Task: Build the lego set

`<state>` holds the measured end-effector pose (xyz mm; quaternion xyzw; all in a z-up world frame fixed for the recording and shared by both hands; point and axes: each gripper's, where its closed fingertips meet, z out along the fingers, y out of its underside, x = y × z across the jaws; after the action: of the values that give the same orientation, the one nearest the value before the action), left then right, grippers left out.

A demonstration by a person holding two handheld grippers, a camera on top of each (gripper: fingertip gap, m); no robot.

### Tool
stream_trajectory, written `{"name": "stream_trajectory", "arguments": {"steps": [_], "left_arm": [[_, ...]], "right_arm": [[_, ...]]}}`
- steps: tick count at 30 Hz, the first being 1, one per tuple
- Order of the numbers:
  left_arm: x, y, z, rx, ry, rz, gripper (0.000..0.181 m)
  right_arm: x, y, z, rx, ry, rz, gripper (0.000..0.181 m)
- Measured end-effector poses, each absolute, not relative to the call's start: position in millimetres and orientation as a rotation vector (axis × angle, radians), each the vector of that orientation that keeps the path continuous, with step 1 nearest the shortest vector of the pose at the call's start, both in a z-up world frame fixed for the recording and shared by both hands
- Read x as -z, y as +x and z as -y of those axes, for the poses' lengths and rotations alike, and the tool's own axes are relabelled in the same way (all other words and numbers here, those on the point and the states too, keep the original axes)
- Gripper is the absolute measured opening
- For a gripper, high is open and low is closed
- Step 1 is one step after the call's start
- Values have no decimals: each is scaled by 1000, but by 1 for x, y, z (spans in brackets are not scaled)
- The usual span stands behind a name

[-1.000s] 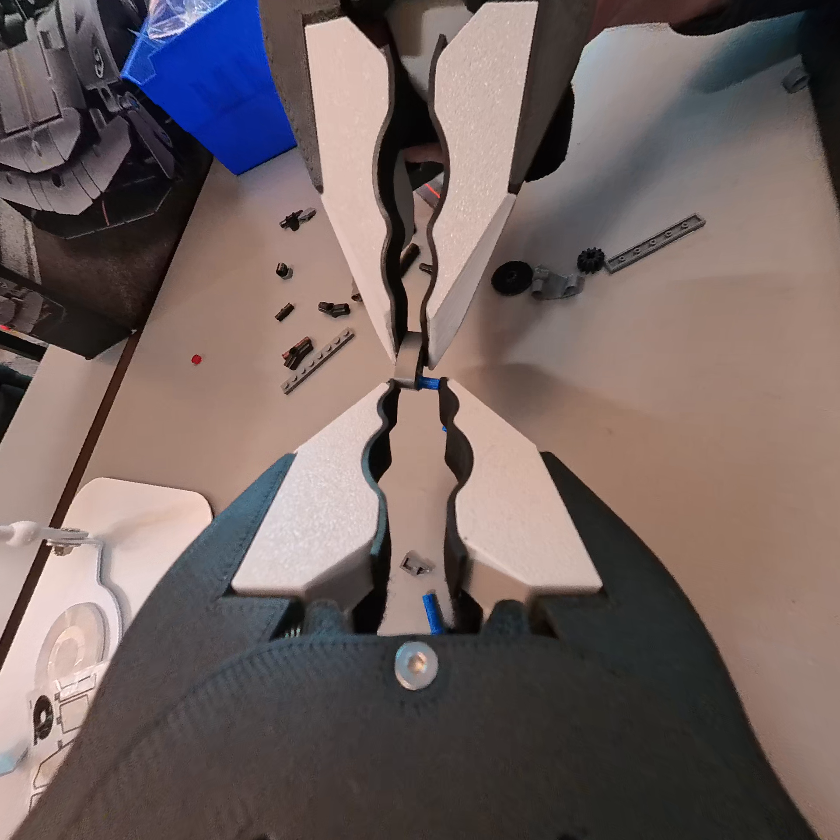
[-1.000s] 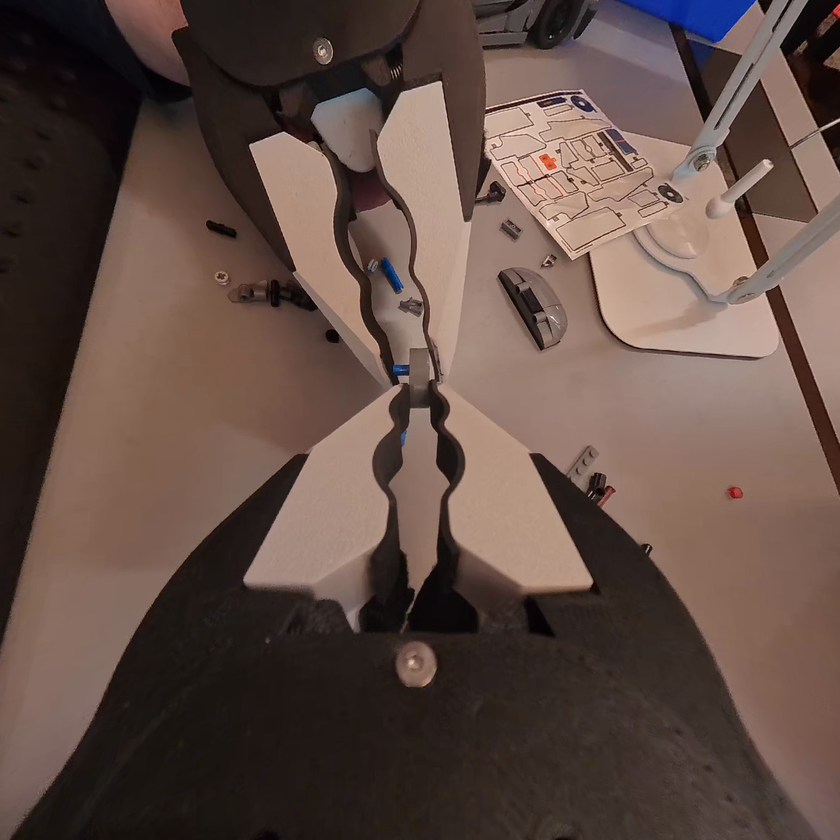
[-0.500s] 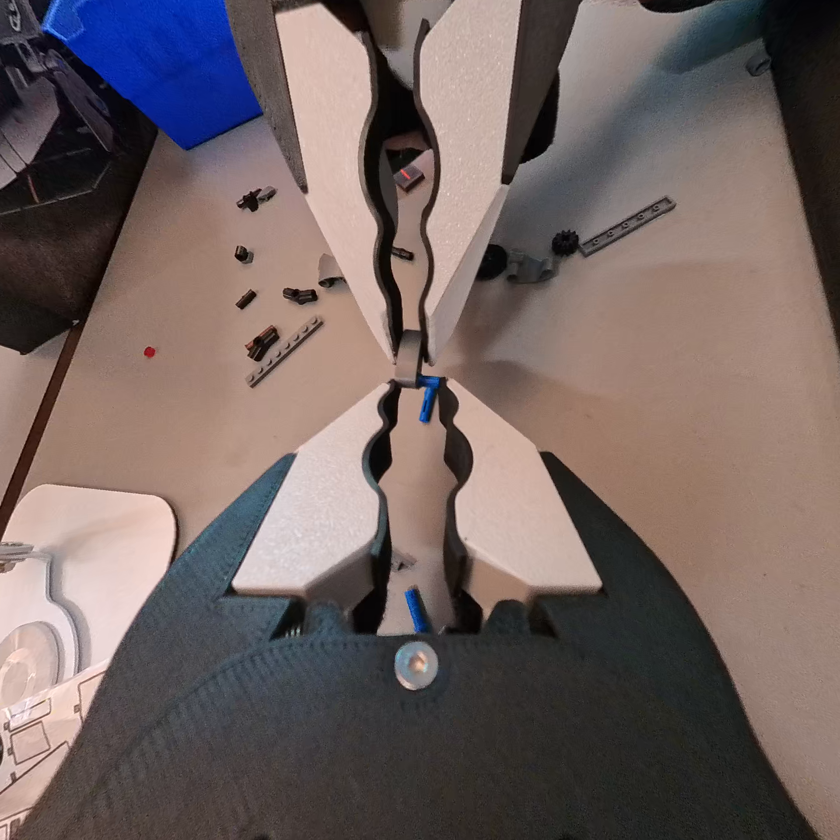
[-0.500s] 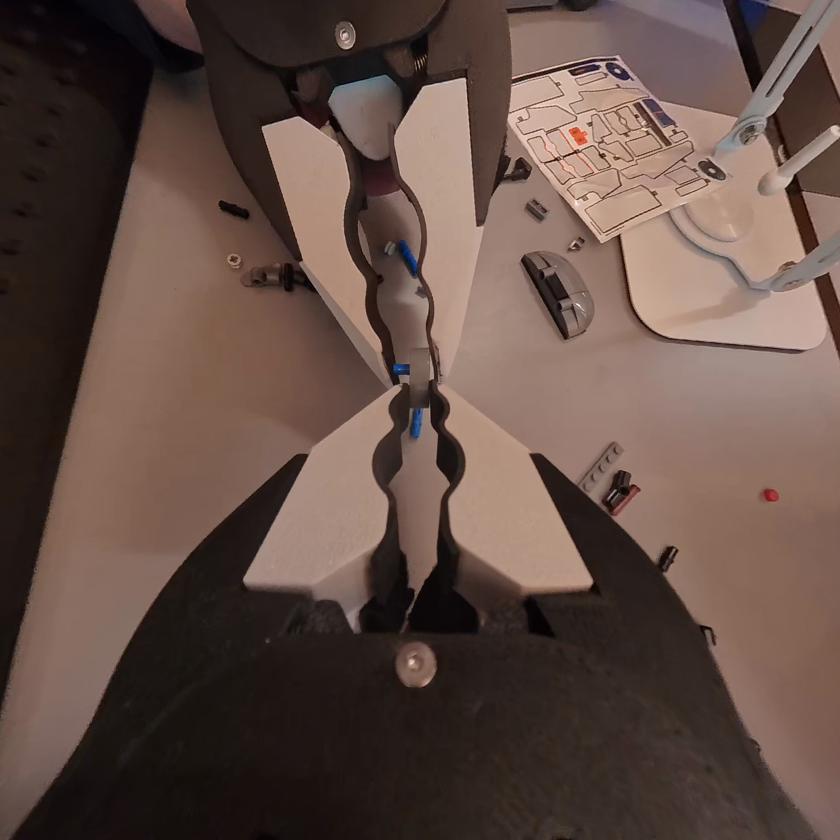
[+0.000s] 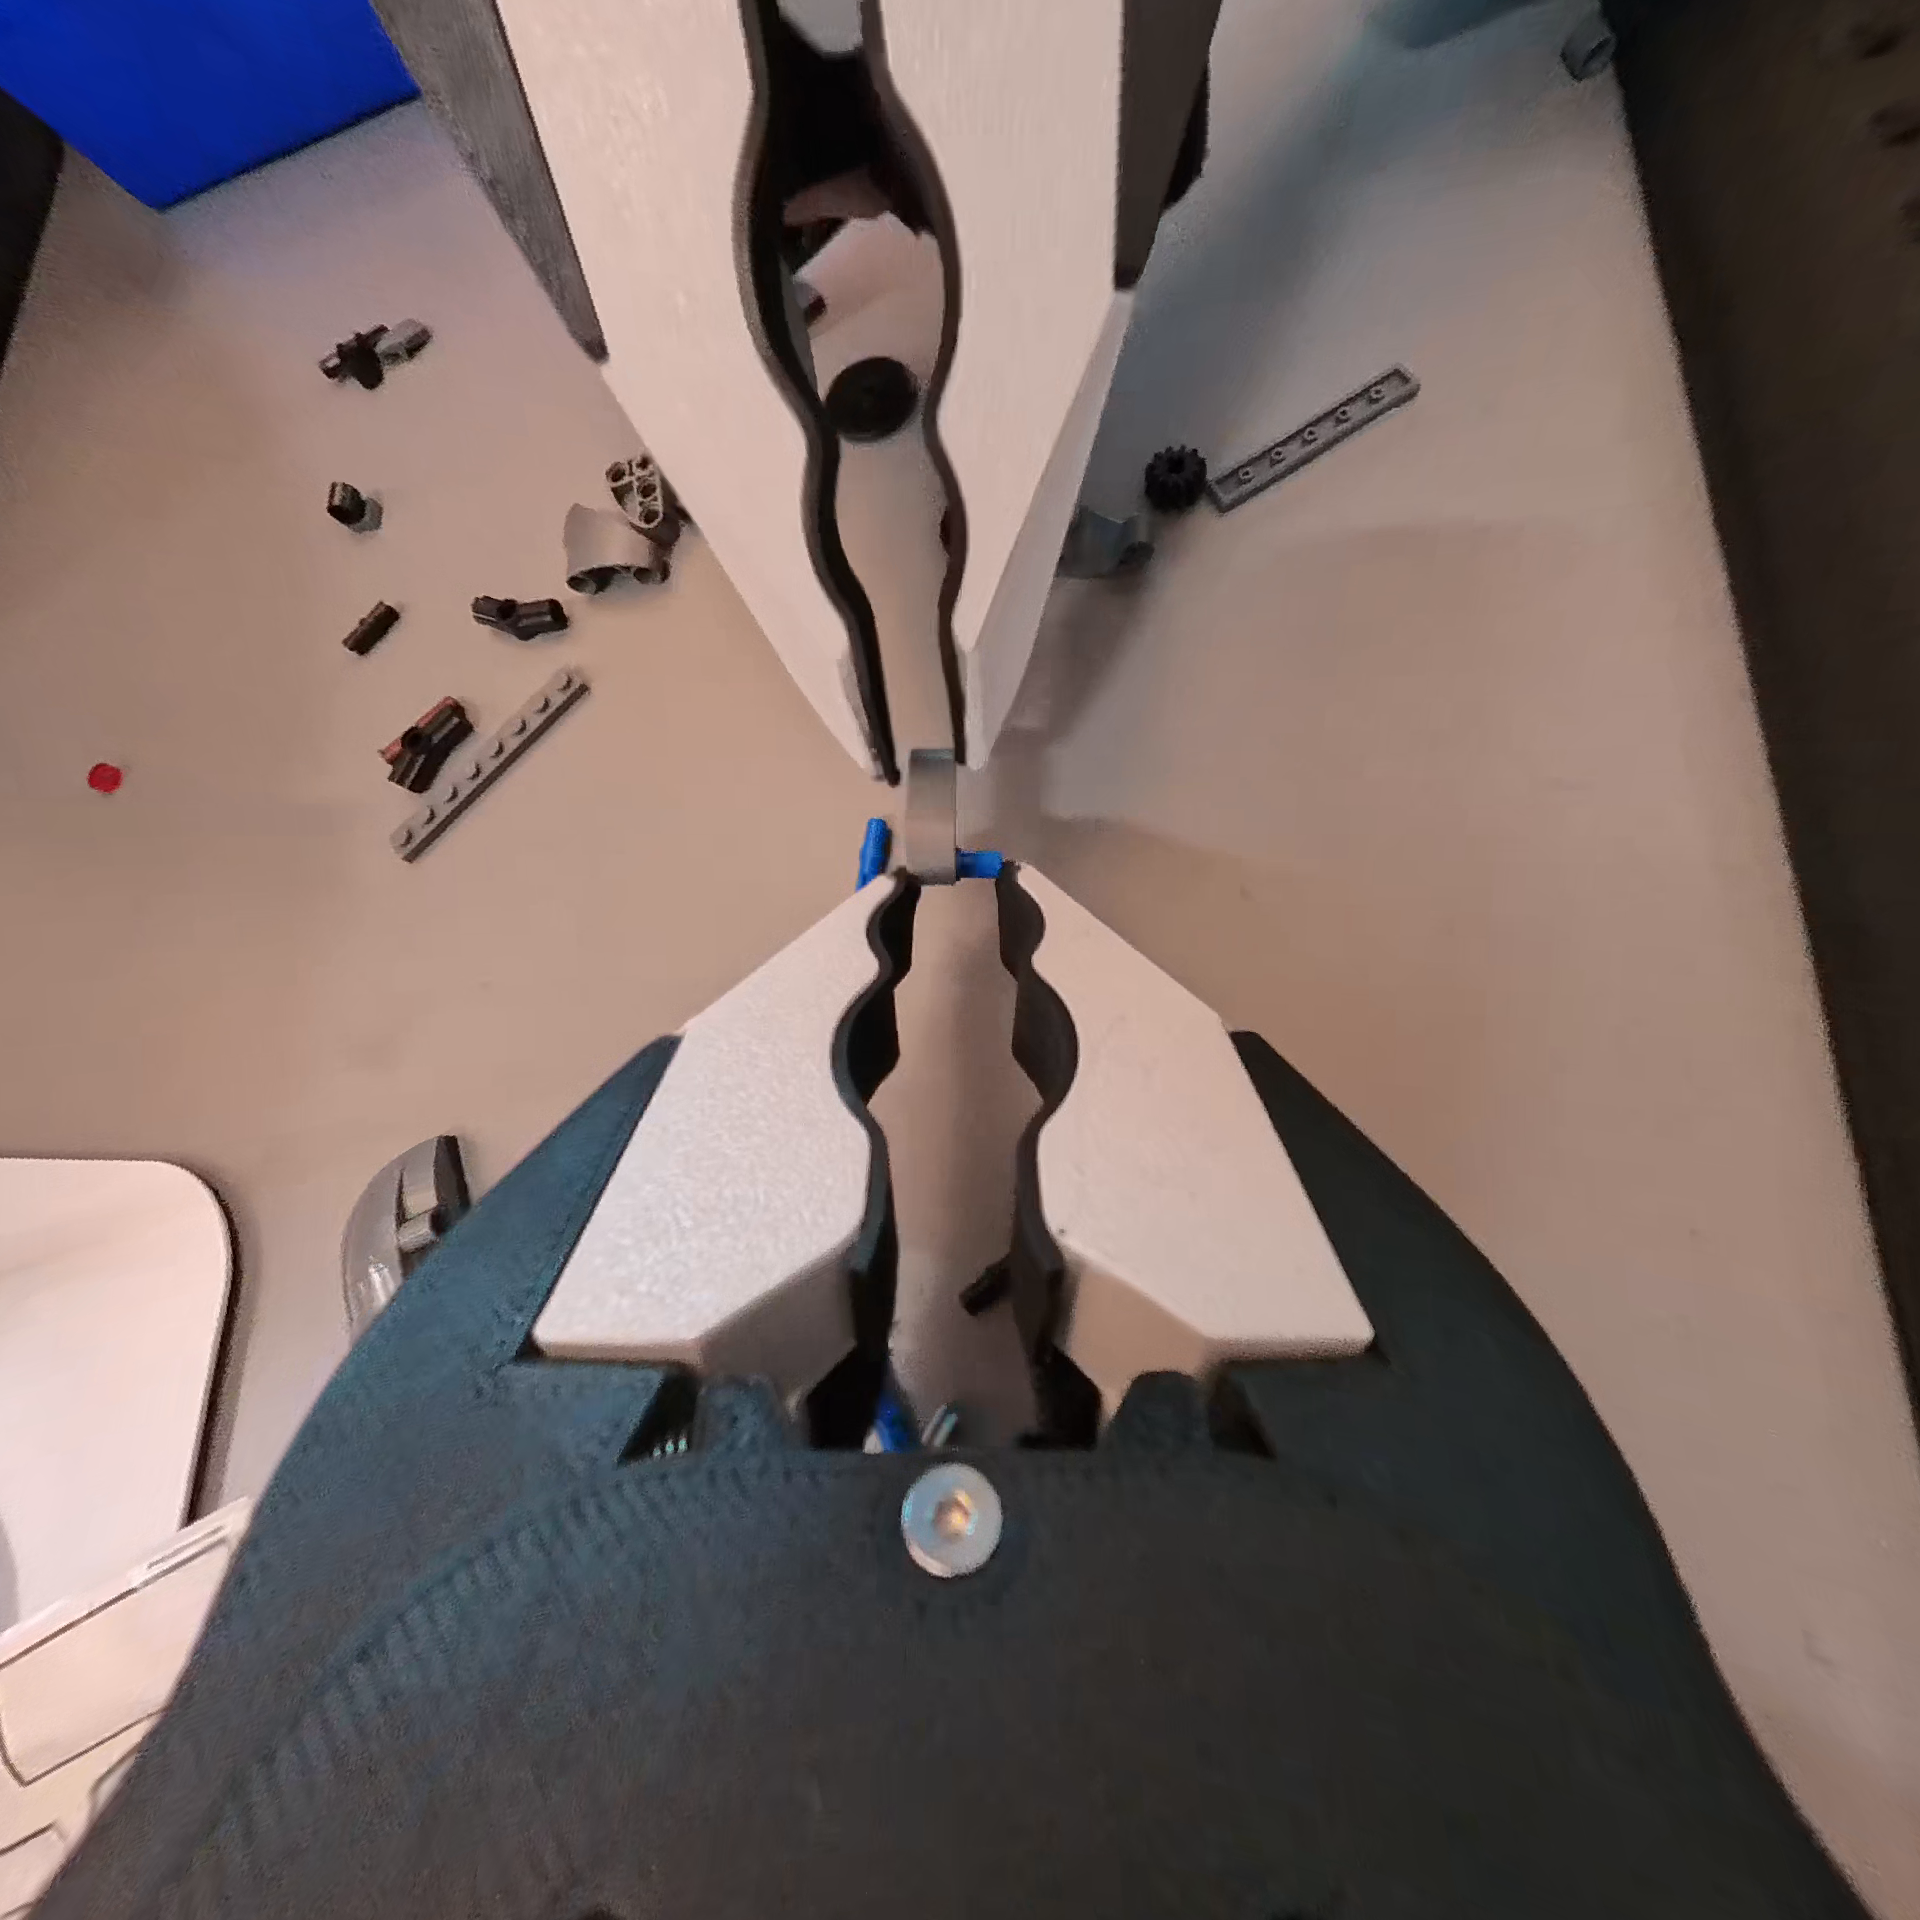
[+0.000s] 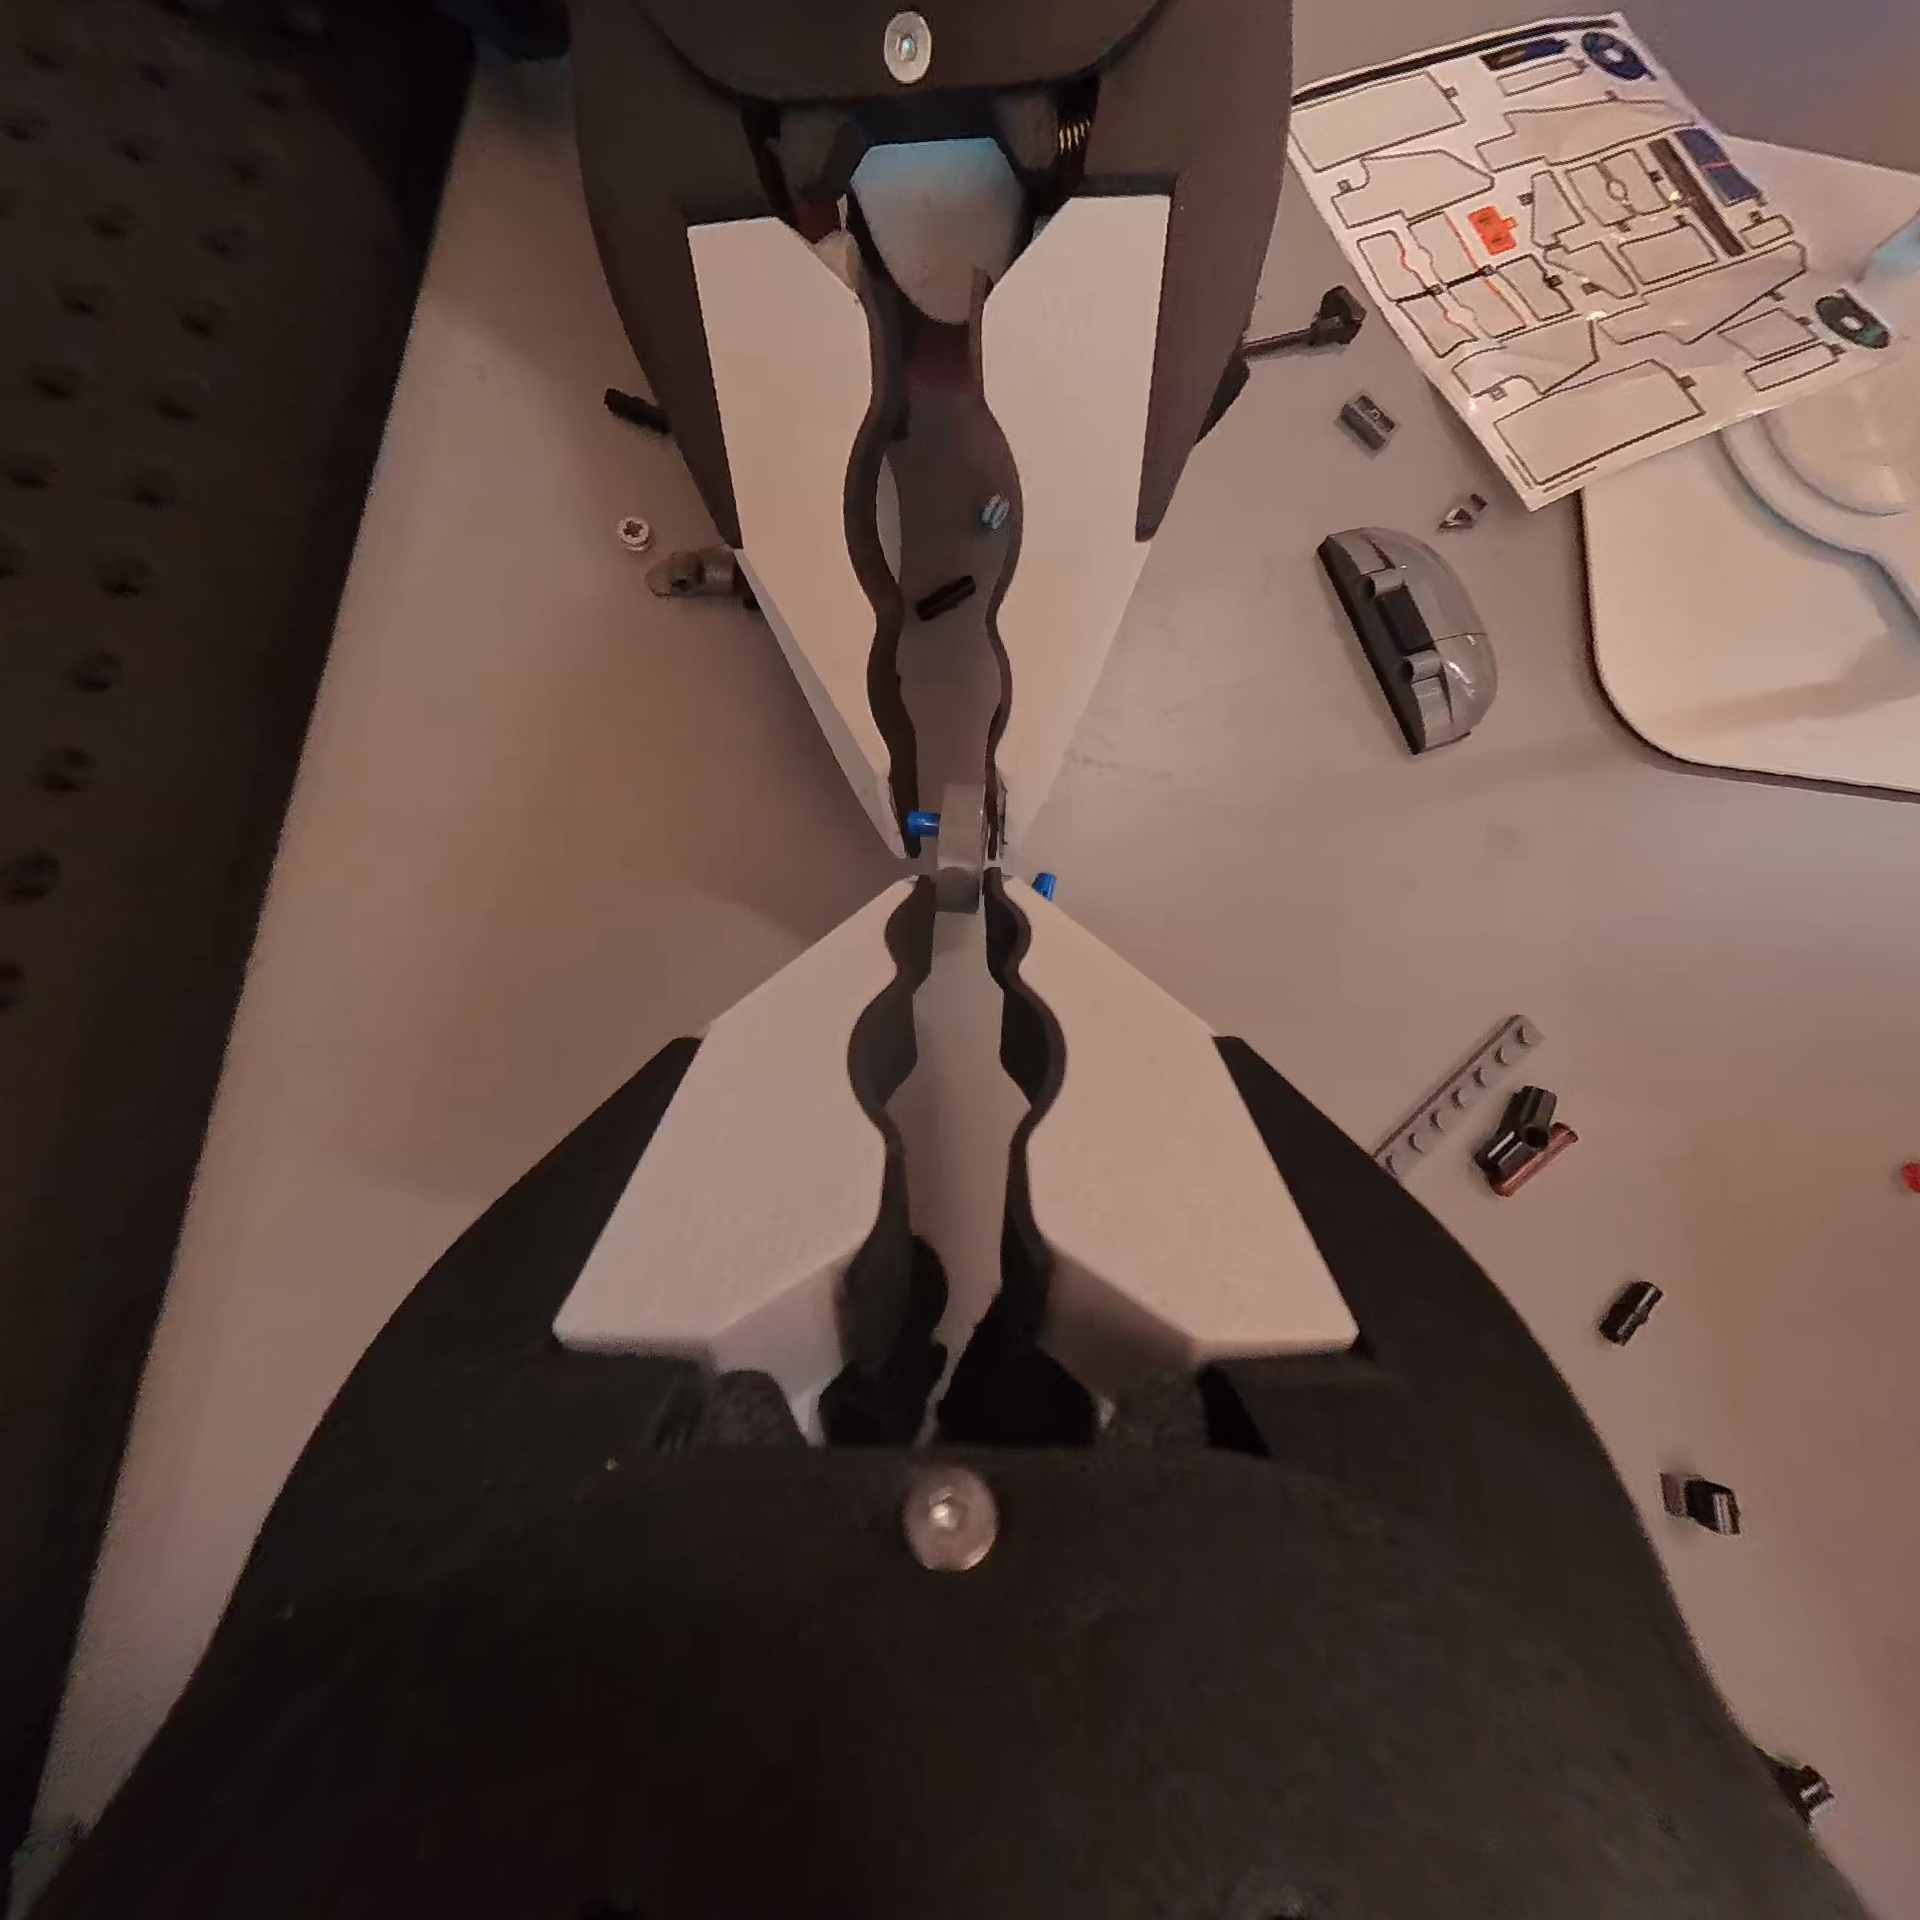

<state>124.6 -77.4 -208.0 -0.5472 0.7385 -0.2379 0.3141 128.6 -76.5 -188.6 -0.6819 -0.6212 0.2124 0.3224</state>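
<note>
My two grippers meet tip to tip above the table. My right gripper (image 6: 951, 888) is shut on a small grey lego piece (image 6: 961, 831); in the left wrist view it (image 5: 928, 767) comes down from the top. My left gripper (image 5: 954, 878) is shut on a short blue pin (image 5: 979, 862), clamping it against the other end of the grey piece (image 5: 930, 821). The pin (image 6: 920, 824) sticks out sideways from the piece. A second blue pin (image 5: 871, 847) shows beside the tips; I cannot tell whether it lies on the table.
Loose parts lie to the left: a long grey plate (image 5: 488, 764), black connectors (image 5: 520, 615), a red stud (image 5: 104, 776). A black gear (image 5: 1174, 478) and another grey plate (image 5: 1314, 436) lie right. A blue bin (image 5: 208, 94), sticker sheet (image 6: 1579, 239), grey curved sub-build (image 6: 1408, 649) and white stand base (image 6: 1766, 675) surround. The tips of both grippers are at nearly the same place.
Both grippers keep their hold tip to tip and have drifted together over the table. The second blue pin now shows beside the tips instead of between the fingers.
</note>
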Motion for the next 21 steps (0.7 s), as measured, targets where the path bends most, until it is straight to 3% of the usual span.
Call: {"name": "stream_trajectory", "arguments": {"steps": [14, 21], "left_arm": [[227, 119, 98, 693, -1467, -2086, 14], [226, 117, 99, 721, -1475, -2091, 23]], "right_arm": [[181, 136, 70, -577, -1781, 1570, 7], [175, 141, 63, -552, -1785, 1522, 7]]}}
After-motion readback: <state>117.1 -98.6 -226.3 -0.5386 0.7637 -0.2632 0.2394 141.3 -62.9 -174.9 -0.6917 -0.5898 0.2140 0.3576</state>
